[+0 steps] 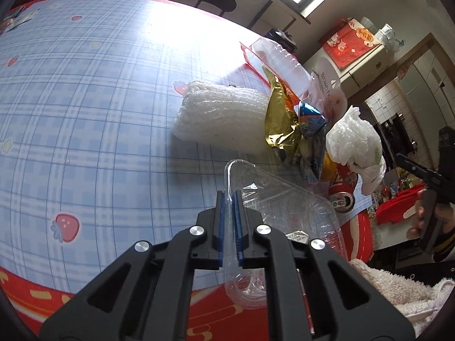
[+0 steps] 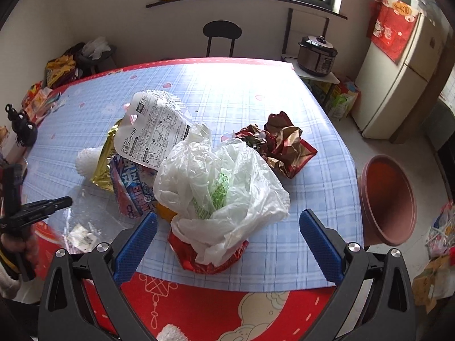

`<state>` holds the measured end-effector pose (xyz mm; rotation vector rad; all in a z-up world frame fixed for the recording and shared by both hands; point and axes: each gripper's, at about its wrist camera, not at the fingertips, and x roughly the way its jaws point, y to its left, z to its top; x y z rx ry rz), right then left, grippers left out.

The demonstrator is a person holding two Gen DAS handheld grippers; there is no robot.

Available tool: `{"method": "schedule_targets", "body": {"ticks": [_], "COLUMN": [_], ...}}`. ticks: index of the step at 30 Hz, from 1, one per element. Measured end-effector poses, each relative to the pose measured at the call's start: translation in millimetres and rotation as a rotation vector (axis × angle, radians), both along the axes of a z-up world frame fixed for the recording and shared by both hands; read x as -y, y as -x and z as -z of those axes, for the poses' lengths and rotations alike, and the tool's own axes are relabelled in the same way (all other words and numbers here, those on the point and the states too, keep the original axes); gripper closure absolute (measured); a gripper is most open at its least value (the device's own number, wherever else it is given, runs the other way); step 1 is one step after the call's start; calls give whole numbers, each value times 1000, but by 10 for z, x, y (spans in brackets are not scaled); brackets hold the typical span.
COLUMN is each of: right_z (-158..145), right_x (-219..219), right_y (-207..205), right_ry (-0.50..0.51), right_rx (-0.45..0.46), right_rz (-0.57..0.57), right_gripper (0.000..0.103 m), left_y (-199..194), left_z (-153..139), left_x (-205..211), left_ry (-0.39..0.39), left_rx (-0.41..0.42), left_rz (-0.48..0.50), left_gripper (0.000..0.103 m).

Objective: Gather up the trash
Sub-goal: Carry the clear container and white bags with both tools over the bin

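Observation:
My left gripper (image 1: pixel 230 199) is shut on the rim of a clear plastic tray (image 1: pixel 287 210) at the table's near edge. The same gripper (image 2: pixel 64 201) and tray (image 2: pixel 79 227) appear at the left of the right wrist view. My right gripper (image 2: pixel 229 227) is open, its blue pads (image 2: pixel 142 236) either side of a crumpled white plastic bag (image 2: pixel 227 182) without touching it. The bag lies on a red can (image 2: pixel 210 262). Behind it are a white printed packet (image 2: pixel 153 130), a blue wrapper (image 2: pixel 132 190), a gold wrapper (image 2: pixel 105 164), white foam netting (image 1: pixel 221 113) and a crumpled red-brown wrapper (image 2: pixel 284 142).
The table has a blue checked cloth (image 2: pixel 241 96) with a red border. A brown basin (image 2: pixel 389 199) stands on the floor off its right edge. A black chair (image 2: pixel 221 34) is at the far side, with a rice cooker (image 2: pixel 317 54) and a fridge (image 2: pixel 398 85) to the right.

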<state>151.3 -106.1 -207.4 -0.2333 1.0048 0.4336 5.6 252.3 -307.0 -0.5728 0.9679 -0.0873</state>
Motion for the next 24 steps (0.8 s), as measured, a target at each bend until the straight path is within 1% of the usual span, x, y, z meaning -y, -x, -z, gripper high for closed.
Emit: {"method": "schedule_targets", "body": {"ticks": [3, 6, 8, 9, 10, 11, 12, 13, 15, 18, 21, 24], "right_z": [216, 424, 533, 576, 598, 603, 593, 566, 472, 251, 34, -151], "right_x": [-31, -52, -29, -18, -16, -19, -23, -23, 17, 79, 142, 278], "right_y": [-167, -328, -385, -391, -379, -361, -336, -307, -223, -52, 101, 237], "right_ry": [-55, -88, -142, -160, -177, -184, -181, -191, -236, -316, -331, -351], "right_rx": [-32, -88, -140, -159, -166, -167, -164, -159, -146, -96, -28, 36], "right_rz": [40, 120, 155, 171, 173, 166, 160, 156, 154, 129, 110, 129], "right_gripper": [4, 4, 4, 6, 20, 28, 41, 50, 57, 59, 59, 59], "left_y": [251, 487, 611, 675, 718, 751, 780, 810, 844, 836, 755, 632], "left_z": [-143, -283, -383, -423, -474, -526, -573, -620, -715, -879, -1044, -1196], "left_x": [-56, -117, -133, -137, -129, -119, -104, -83, -50, 27, 64, 77], "left_ry": [31, 80, 102, 106, 105, 101, 96, 90, 70, 28, 5, -17], "left_rx": [46, 105, 138, 153, 166, 174, 180, 185, 195, 219, 246, 273], "left_rz": [-77, -163, -222, -246, -267, -284, -298, -307, -310, -288, -265, -244], "left_gripper": [93, 93, 93, 93, 93, 93, 93, 93, 93, 93, 93, 93]}}
